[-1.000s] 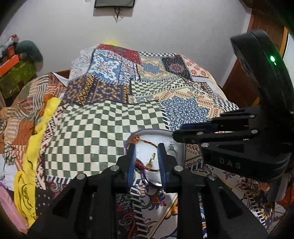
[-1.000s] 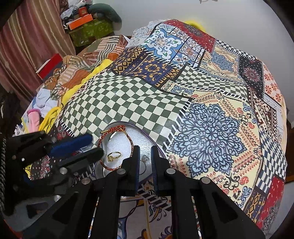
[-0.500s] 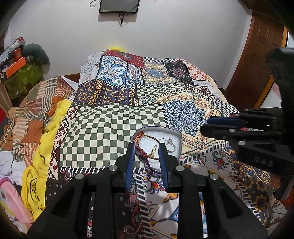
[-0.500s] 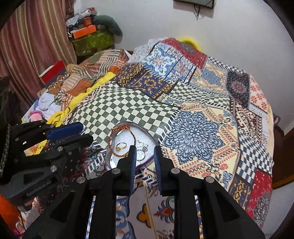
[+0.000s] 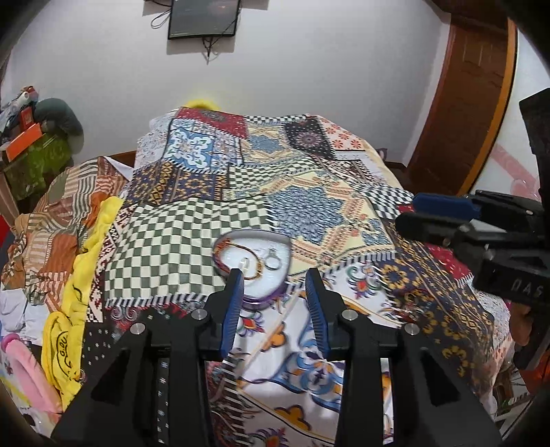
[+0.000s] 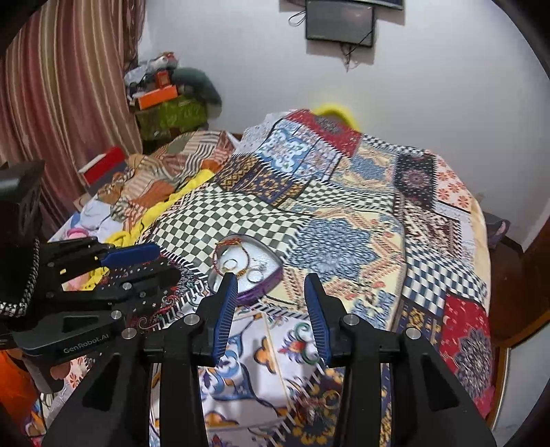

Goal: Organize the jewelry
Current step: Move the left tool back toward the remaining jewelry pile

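A shallow heart-shaped tray with a purple rim (image 5: 261,298) (image 6: 266,281) is laid flat on the patchwork bedspread. A red-and-gold cord bracelet (image 5: 223,261) (image 6: 220,256), a gold ring (image 6: 229,264) and silver rings (image 5: 272,262) (image 6: 256,275) are contained inside.

A lived-in home bedroom: ahead of the fingers stretches a bed under a multicoloured patchwork bedspread (image 5: 275,192). Crumpled striped and yellow clothes (image 6: 147,192) lie left of them, with a pink striped curtain (image 6: 68,86) behind. Farther beyond, a black wall-mounted screen (image 6: 339,21) hangs on the white wall, and a brown wooden door frame (image 5: 471,103) stands to the right.
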The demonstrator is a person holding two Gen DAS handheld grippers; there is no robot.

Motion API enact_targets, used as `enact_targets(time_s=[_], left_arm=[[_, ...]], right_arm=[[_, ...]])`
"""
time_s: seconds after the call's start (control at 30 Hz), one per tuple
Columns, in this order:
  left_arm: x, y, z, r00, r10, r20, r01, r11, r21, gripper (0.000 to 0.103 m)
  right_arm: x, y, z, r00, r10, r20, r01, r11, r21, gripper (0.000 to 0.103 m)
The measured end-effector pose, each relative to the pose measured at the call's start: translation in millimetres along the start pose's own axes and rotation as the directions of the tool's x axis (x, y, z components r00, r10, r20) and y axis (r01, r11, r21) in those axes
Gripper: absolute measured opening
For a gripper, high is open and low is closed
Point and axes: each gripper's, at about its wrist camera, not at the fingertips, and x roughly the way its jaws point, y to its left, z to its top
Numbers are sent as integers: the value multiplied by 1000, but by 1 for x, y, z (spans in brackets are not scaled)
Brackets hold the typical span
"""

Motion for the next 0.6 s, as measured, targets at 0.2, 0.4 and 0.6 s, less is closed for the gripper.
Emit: enact_targets(time_s=[0.2,0.4,0.6], left_arm=[[6,-30,-9,999,-44,-31,45,998,37,39],[29,-63,-19,990,-97,-101,105,992,74,39],[44,-94,-26,974,-167,-152,184,977,105,39]], right_arm=[[-25,-23,-20,998,-55,27,53,997,55,47],[-35,-54,-45,994,-112,8,110,985,133,48],[-33,-79,-73,990,-131,-46,138,969,206,48]])
